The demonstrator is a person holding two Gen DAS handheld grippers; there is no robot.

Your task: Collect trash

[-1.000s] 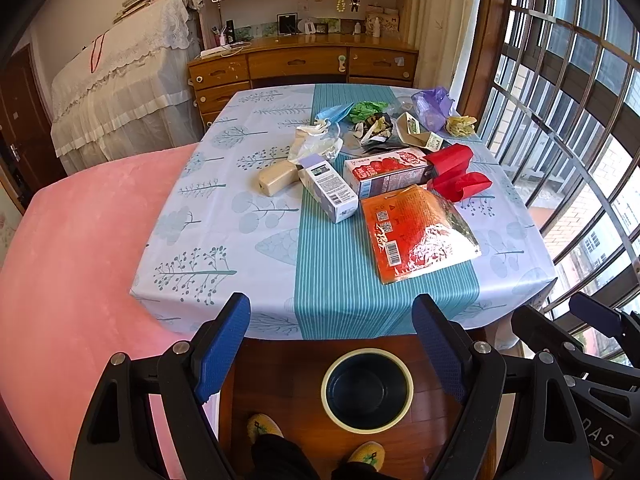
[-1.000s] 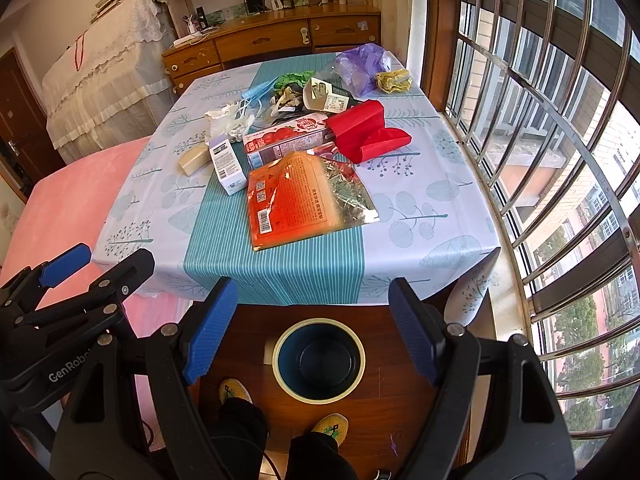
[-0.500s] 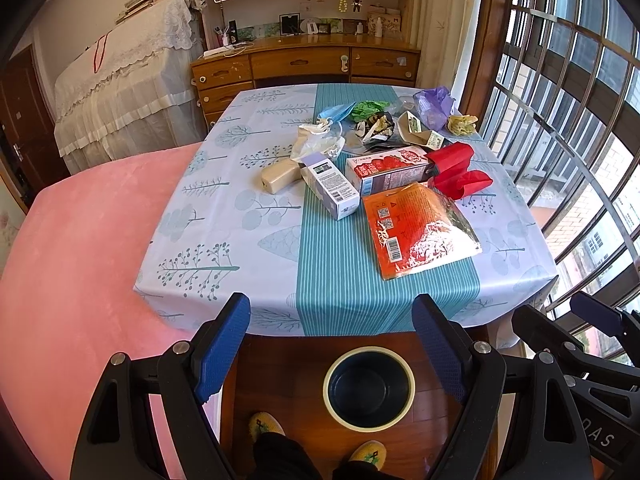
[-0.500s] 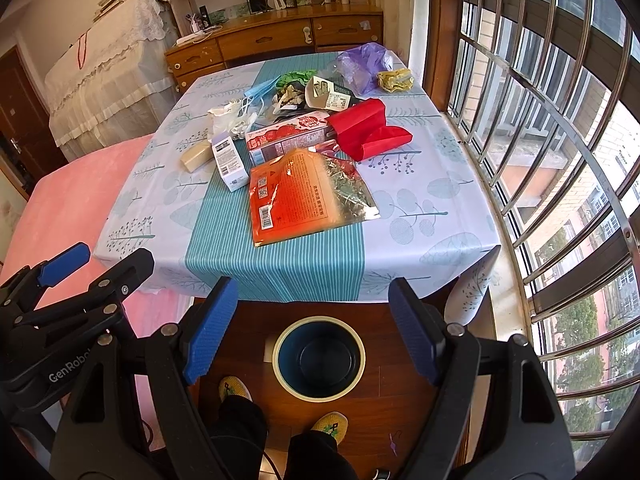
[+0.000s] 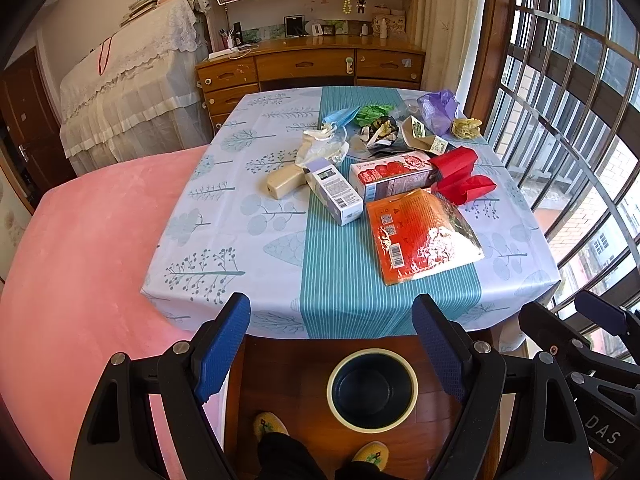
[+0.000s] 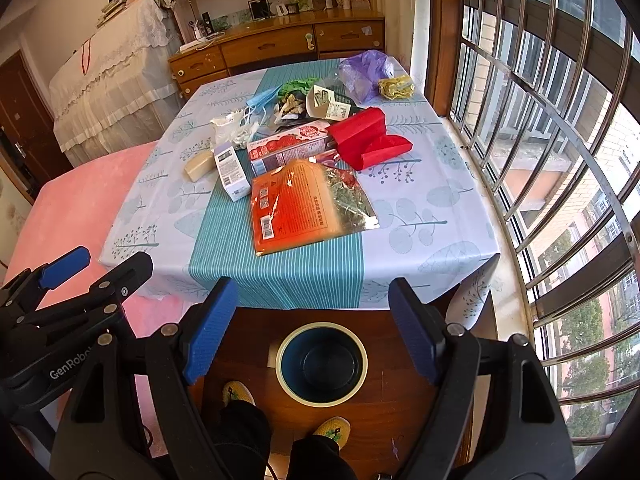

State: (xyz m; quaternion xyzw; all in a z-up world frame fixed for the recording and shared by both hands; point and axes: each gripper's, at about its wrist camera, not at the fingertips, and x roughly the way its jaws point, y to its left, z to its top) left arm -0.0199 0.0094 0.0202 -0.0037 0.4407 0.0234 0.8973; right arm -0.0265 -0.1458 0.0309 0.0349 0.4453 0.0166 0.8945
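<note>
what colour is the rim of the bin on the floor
Pale cream-yellow around a dark inside; the bin shows best in the right wrist view.

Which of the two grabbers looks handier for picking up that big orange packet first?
Probably the right gripper: the orange packet lies almost straight ahead of its open jaws, while from the left gripper, also open, it sits off to the right.
</note>
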